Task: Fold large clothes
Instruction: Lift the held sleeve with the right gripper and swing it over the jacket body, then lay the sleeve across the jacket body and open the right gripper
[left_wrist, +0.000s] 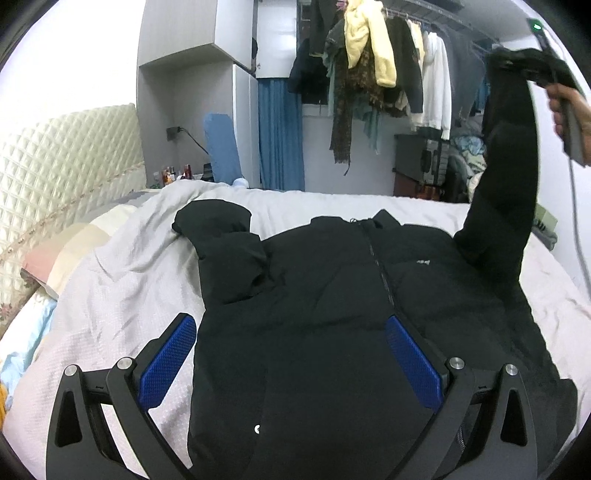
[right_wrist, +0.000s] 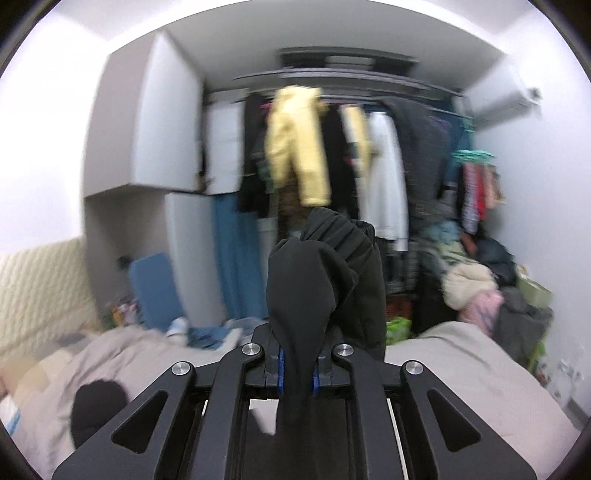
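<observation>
Across the bed: a black padded jacket (left_wrist: 332, 295) lies front up, zip closed, collar toward the far edge, filling most of the near half.
Bed (left_wrist: 122, 280): a pale grey-white cover, rumpled along the jacket's left side; a soft surface, so I judge folds will sink in rather than crease sharply.
Room: a quilted cream headboard (left_wrist: 55, 166) at left, grey wall cabinets, a blue curtain, and a crowded clothes rail (left_wrist: 373, 62) beyond the foot of the bed; a heap of laundry sits in the right corner.
Jacket's left sleeve (left_wrist: 225, 251): already bent in on itself beside the shoulder, resting on the cover.
Jacket's right sleeve (left_wrist: 506, 155): lifted steeply off the bed, stretched from the shoulder up to the cuff; likely raised so it can be swung across the chest.
Right tongs (right_wrist: 297, 373): pressed together on the sleeve's cuff end, fabric bunched above the blue pads; the person's hand (left_wrist: 569, 110) grips the handle high at the right.
Left tongs (left_wrist: 291, 362): spread wide, pinching nothing, poised above the jacket's lower body, probably ready to steady it.
Step in hand: the second sleeve fold; the body folds are not yet done.
</observation>
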